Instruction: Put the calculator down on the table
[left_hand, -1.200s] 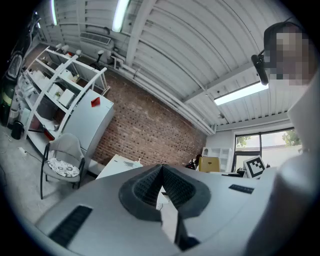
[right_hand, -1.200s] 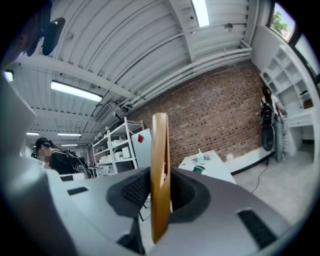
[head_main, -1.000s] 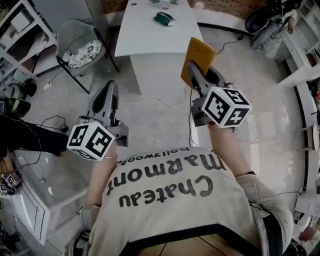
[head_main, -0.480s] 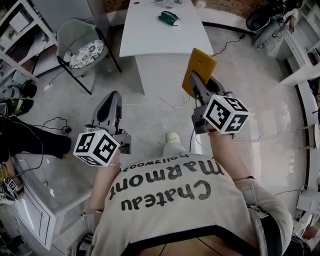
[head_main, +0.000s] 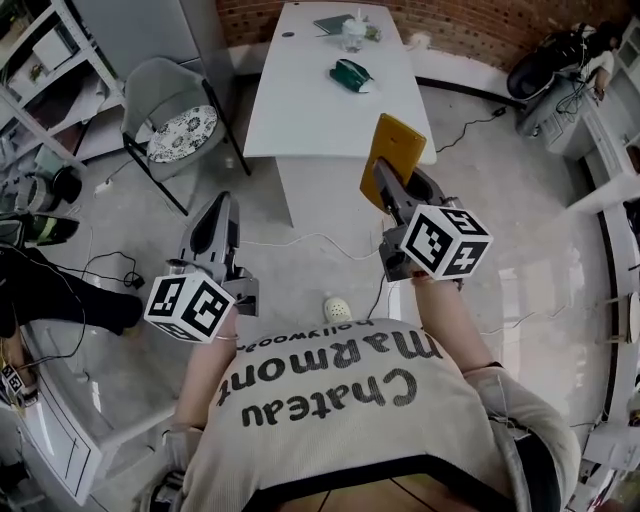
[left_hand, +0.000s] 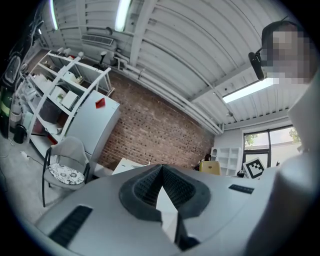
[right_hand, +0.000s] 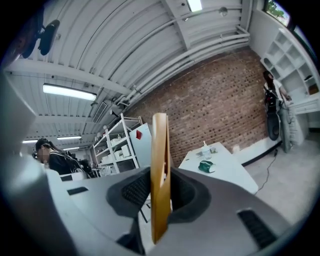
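chair (head_main: 170, 105) stands at far left, out of the job. my left tongs (head_main: 224, 203) hang over the floor, tips together, nothing between them. further right, my right tongs (head_main: 386, 178) are clamped on the calculator (head_main: 398, 148), which is held on edge in the air, near the closer end of the white desk (head_main: 300, 95). i judge this the carry step. next i need to reach over bare desk, short of the green thing (head_main: 352, 72), tip the calculator flat, lower it, then part the tongs.

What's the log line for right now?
right claw: shut on calculator | left claw: shut, empty | table: ahead, calculator not down yet
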